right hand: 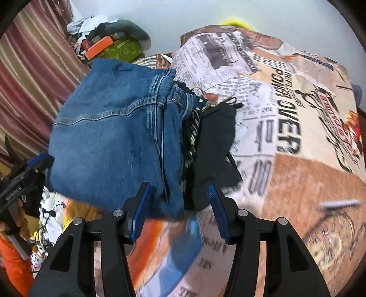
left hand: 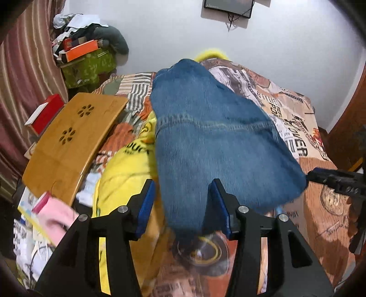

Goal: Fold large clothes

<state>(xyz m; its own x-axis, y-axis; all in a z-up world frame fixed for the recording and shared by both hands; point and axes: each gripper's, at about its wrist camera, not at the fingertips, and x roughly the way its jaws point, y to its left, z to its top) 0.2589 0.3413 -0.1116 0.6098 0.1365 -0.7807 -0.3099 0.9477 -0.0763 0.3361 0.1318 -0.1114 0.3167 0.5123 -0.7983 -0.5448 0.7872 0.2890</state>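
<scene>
A folded pair of blue jeans [left hand: 212,137] lies on the printed bedspread [left hand: 315,205]; in the right wrist view the jeans [right hand: 114,137] show a seam and waistband, with a black garment [right hand: 215,146] beside them on the right. My left gripper [left hand: 183,196] is open, its blue pads on either side of the jeans' near edge. My right gripper [right hand: 178,198] is open over the jeans' near edge. The right gripper shows in the left wrist view [left hand: 320,177] at the jeans' right corner. The left gripper shows in the right wrist view [right hand: 39,164] at the jeans' left corner.
A yellow garment [left hand: 123,173] lies left of the jeans. A wooden lap tray [left hand: 71,139] rests on the bed's left side, with a red box [left hand: 44,114] beyond it. A cluttered pile [left hand: 87,50] stands by the striped curtain [left hand: 20,68]. A screen [left hand: 228,6] hangs on the wall.
</scene>
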